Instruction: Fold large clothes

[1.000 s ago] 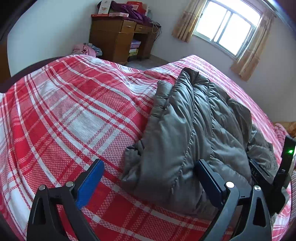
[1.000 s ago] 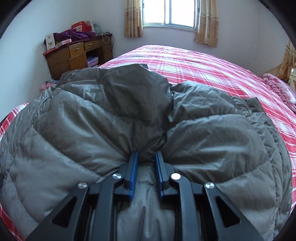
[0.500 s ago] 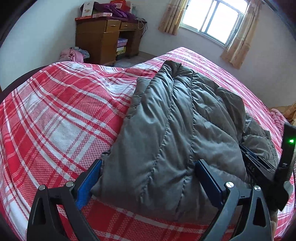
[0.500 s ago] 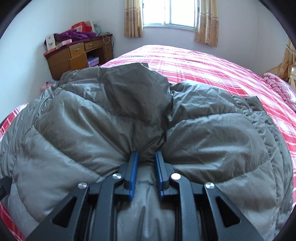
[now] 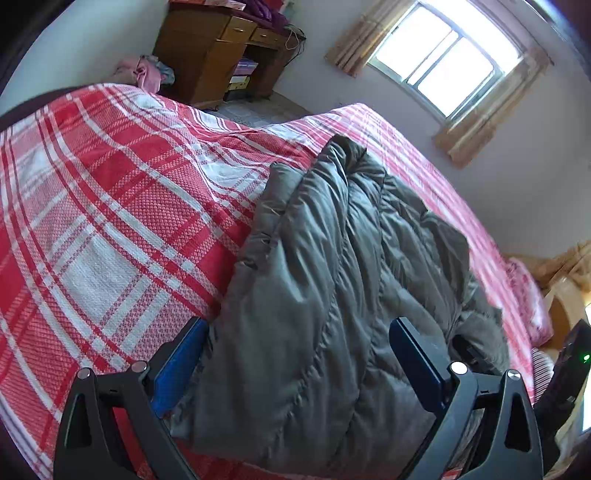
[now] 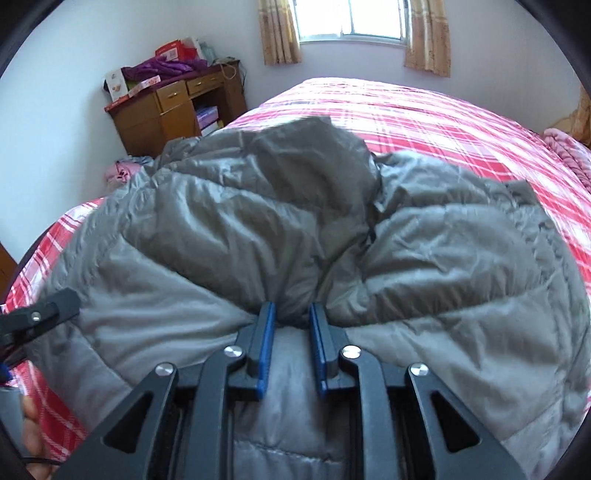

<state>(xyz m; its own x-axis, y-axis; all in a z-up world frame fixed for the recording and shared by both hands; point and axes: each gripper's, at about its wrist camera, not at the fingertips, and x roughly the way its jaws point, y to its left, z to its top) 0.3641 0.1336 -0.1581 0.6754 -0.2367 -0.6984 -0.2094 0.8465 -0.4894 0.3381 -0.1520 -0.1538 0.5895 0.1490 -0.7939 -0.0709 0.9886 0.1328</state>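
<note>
A grey puffer jacket (image 5: 332, 295) lies folded lengthwise on a red and white plaid bed. It also fills the right wrist view (image 6: 258, 229). My left gripper (image 5: 295, 354) is open, its blue pads wide apart on either side of the jacket's near edge. My right gripper (image 6: 291, 332) is shut on a bunched fold of the jacket at its near edge. The right gripper's body shows at the right of the left wrist view (image 5: 565, 369), and the left gripper's finger shows at the left of the right wrist view (image 6: 44, 314).
The plaid bedspread (image 5: 110, 221) spreads to the left and far side. A wooden desk (image 6: 173, 107) with boxes and clothes stands in the corner. A curtained window (image 6: 351, 22) is on the far wall. Pink bedding (image 6: 569, 155) lies at the right.
My left gripper has moved in over the jacket's near edge, so the jacket now lies between its open pads. My right gripper keeps its hold and has barely moved.
</note>
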